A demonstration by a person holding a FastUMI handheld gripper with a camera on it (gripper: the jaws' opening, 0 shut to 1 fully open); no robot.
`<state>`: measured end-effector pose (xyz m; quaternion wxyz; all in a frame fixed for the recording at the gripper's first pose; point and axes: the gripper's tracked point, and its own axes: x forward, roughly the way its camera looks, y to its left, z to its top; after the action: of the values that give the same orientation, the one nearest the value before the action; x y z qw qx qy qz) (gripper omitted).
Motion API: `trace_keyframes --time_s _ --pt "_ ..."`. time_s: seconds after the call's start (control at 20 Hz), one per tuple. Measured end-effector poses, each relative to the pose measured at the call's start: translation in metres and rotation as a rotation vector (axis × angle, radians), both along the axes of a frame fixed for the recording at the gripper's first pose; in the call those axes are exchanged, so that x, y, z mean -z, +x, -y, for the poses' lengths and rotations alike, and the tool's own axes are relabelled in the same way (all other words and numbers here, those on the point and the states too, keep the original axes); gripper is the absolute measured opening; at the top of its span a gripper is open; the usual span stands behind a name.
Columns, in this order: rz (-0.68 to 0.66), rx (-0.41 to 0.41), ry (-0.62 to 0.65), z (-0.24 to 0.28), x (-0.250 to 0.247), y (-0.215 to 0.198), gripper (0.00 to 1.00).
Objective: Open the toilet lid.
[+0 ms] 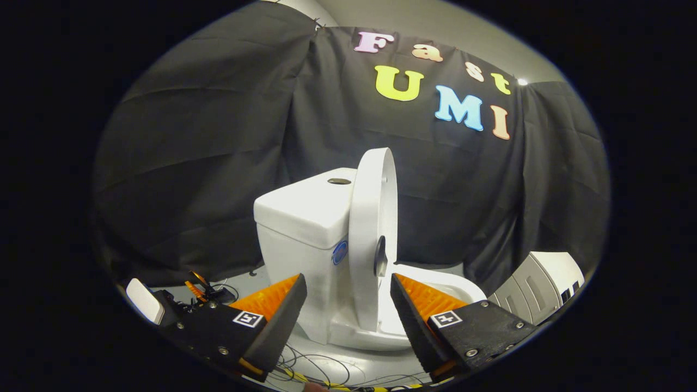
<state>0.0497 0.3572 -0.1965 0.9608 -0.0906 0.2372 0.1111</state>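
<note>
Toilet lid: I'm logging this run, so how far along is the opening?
Done: the white plastic toilet lid stands upright, close to the white ceramic tank, with the white bowl rim exposed. In hand: nothing; the gripper is open, its fingers either side of the lid's lower edge without pressing it. Left: probably only drawing the gripper away.

No readable wording is being shown on the fixtures. A round blue sticker (340, 252), too small to be made out, is being carried on the toilet tank (305, 218), while square black-and-white markers (249, 318) are being displayed on the gripper (346, 277), whose fingers are being held apart, the raised toilet lid (370, 228) just beyond them.
</note>
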Motion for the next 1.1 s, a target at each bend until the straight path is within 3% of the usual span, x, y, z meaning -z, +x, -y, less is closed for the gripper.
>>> trace_keyframes --time_s 0.25,0.5,0.75,1.1 --pt "0.145 0.01 0.13 0.056 -0.077 0.009 0.95" --pt "0.293 0.149 0.167 0.167 -0.139 0.029 0.95" --pt "0.369 0.249 0.158 0.236 -0.172 0.006 0.95" --pt "0.501 0.309 0.17 0.275 -0.234 -0.019 0.94"
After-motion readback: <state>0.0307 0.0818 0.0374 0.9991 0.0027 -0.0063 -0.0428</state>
